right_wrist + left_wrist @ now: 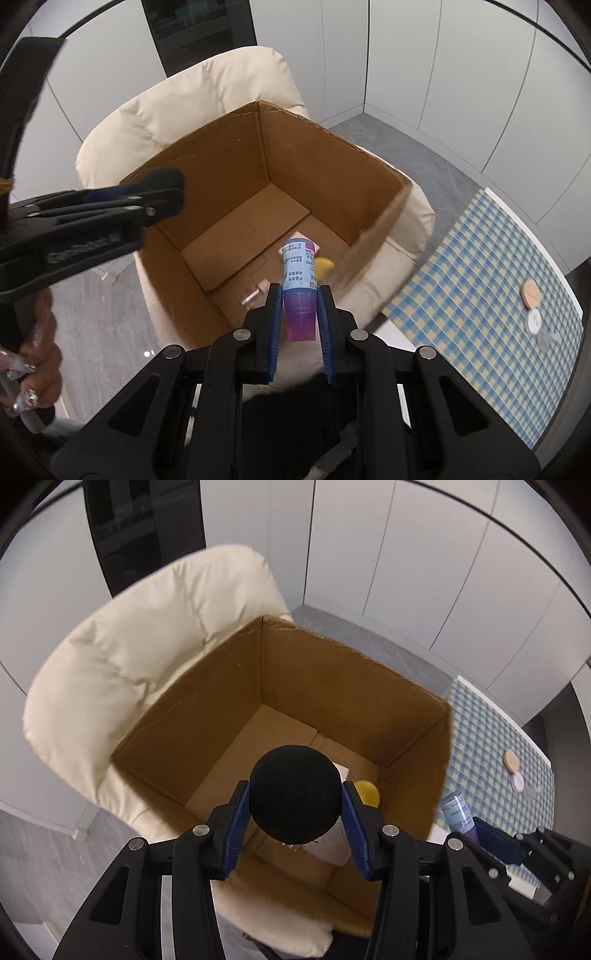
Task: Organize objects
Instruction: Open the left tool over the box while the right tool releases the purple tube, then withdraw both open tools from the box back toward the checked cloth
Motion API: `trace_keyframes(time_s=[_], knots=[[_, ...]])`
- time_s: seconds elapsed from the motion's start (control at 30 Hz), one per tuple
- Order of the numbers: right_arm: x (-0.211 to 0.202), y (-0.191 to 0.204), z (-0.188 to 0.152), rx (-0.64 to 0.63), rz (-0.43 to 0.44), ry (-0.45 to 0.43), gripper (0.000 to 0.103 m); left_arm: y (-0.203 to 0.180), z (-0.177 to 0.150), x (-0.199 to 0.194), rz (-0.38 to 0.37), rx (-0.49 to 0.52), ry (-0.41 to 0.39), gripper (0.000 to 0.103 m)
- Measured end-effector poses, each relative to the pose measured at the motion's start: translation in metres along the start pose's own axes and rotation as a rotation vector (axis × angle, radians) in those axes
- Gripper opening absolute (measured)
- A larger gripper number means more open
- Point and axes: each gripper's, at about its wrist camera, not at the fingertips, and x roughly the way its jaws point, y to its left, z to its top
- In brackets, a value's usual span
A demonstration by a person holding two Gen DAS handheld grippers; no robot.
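Observation:
An open cardboard box (325,672) (314,162) stands on a cream cushioned chair (122,672) (184,107). My left gripper (295,794) (173,195) hangs over the box, shut on a black foam ball (295,792) (164,177). My right gripper (299,291) (480,830) is over the box's near right edge, shut on a purple bottle with a blue label (300,291) (458,812). Inside the box lie a yellow round object (367,792) (323,266), a pinkish item (301,236) and a small clear piece (255,293).
A table with a blue-and-yellow checked cloth (487,746) (480,280) lies to the right. It carries a tan round disc (530,293) (511,758), a white cap (534,322) (517,782) and a small clear item (548,338). White cabinet panels stand behind; the floor is grey. A hand (40,354) grips the left tool.

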Motion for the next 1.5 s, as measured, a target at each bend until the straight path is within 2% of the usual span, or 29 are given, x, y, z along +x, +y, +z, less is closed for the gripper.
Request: trace_keyframes(time_s=[0.2,0.4,0.5,0.57,0.6,0.63,0.67,0.7,0.73,0.9,1.1,1.37,1.5], knots=[[0.032,0.003,0.033,-0.015,0.024,0.016,0.019,0.001,0.022,0.034,0.030,0.005,0.025,0.048],[0.062,0.003,0.053,-0.004,0.018,0.027,0.019,0.006,0.018,0.051,0.044,0.035,0.054,0.049],[0.071,0.003,0.056,-0.005,0.016,0.021,0.021,0.012,0.020,0.055,0.005,0.013,0.085,0.057],[0.075,0.002,0.057,0.004,-0.002,0.009,0.039,0.021,0.021,0.058,0.034,-0.012,0.110,0.061],[0.077,0.001,0.057,0.016,-0.035,0.009,0.058,0.025,0.021,0.059,0.032,-0.027,0.117,0.064],[0.078,-0.003,0.057,0.029,-0.069,0.002,0.072,0.031,0.022,0.060,0.027,-0.049,0.123,0.074],[0.078,-0.006,0.057,0.041,-0.089,-0.006,0.077,0.038,0.022,0.060,0.009,-0.085,0.126,0.083],[0.077,-0.011,0.056,0.055,-0.086,-0.014,0.084,0.042,0.022,0.060,-0.005,-0.108,0.124,0.085],[0.076,-0.014,0.056,0.065,-0.071,-0.020,0.086,0.046,0.022,0.058,-0.017,-0.129,0.119,0.086],[0.072,-0.019,0.056,0.084,-0.054,-0.038,0.086,0.044,0.025,0.054,0.032,-0.104,0.085,0.086],[0.073,-0.015,0.055,0.067,-0.059,-0.023,0.087,0.033,0.024,0.050,0.051,-0.042,0.063,0.086],[0.072,-0.012,0.049,0.079,-0.069,-0.010,0.087,0.036,0.024,0.044,0.052,-0.042,0.045,0.086],[0.069,-0.010,0.046,0.080,-0.076,0.002,0.087,0.037,0.018,0.030,0.066,-0.029,0.036,0.086]])
